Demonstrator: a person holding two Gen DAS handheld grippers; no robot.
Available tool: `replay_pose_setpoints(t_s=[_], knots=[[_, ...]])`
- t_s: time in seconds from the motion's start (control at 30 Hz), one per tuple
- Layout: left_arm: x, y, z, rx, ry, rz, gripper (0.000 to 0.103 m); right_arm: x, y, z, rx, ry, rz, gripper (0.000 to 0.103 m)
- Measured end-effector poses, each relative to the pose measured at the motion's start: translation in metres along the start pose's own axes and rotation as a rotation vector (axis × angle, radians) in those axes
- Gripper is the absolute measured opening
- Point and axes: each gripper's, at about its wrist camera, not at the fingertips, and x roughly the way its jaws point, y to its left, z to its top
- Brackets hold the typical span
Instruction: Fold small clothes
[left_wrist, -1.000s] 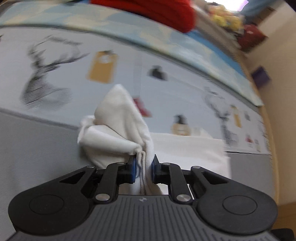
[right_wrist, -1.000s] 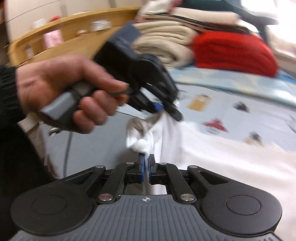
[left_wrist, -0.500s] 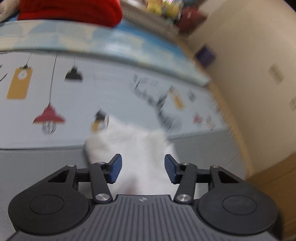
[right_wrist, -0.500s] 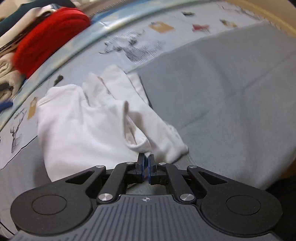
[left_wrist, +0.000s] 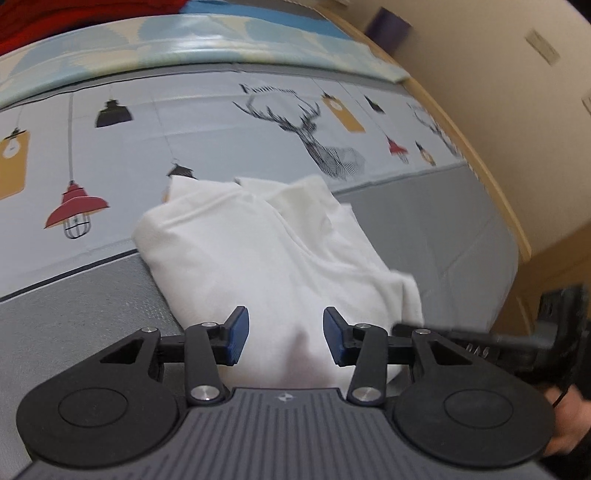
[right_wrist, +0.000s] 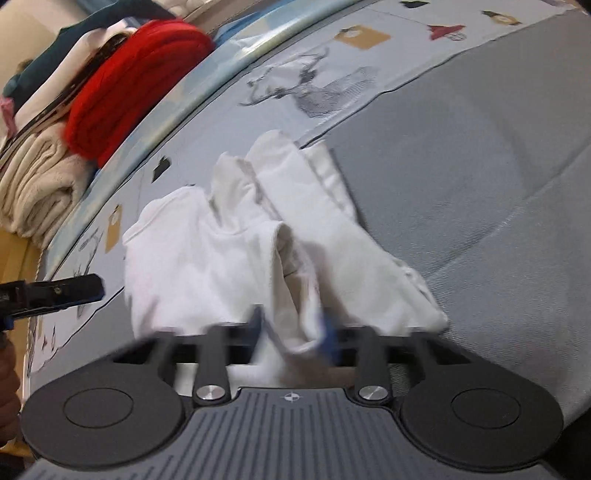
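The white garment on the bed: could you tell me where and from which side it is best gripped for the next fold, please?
Probably the loose raised flap of the white garment, standing just ahead of the right hand-held gripper. Come in low from the near edge, over the grey bedcover. That flap stands up off the pile, so open fingers can straddle it; the broad left panel lies flat and offers no edge.

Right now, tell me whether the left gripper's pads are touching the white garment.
Apart. The left wrist view shows the left gripper wide open, each blue pad clear of the white garment, which lies on the bed between and beyond them.
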Motion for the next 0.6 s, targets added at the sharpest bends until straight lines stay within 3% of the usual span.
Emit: replay_pose_setpoints(t_s=[0.1, 0.2, 0.27, 0.3, 0.37, 0.47, 0.5, 0.53, 0.6], knots=[[0.002, -0.008, -0.002, 0.035, 0.005, 0.001, 0.049, -0.018, 0.016, -0.002, -0.092, -0.080, 0.015, 0.009], [0.003, -0.015, -0.002, 0.069, 0.006, -0.021, 0.049, -0.063, 0.053, -0.004, -0.317, -0.273, 0.047, 0.007], [0.005, -0.020, -0.003, 0.091, 0.015, -0.037, 0.048, -0.090, 0.073, -0.013, -0.461, -0.394, 0.034, 0.006], [0.007, -0.022, -0.004, 0.103, 0.025, -0.040, 0.047, -0.096, 0.077, -0.016, -0.486, -0.415, 0.007, 0.006], [0.013, -0.027, -0.008, 0.129, 0.049, -0.031, 0.047, -0.086, 0.072, -0.018, -0.470, -0.373, -0.128, 0.006], [0.025, -0.032, -0.016, 0.161, 0.101, -0.005, 0.047, -0.044, 0.032, -0.013, -0.322, -0.132, -0.310, 0.006], [0.028, -0.034, -0.018, 0.173, 0.114, 0.001, 0.047, -0.030, 0.018, -0.010, -0.251, -0.025, -0.332, 0.006], [0.030, -0.035, -0.021, 0.185, 0.124, 0.002, 0.047, -0.026, 0.008, -0.008, -0.191, 0.011, -0.333, 0.007], [0.033, -0.036, -0.025, 0.206, 0.136, -0.010, 0.047, -0.034, 0.005, -0.001, -0.151, -0.041, -0.312, 0.010]])
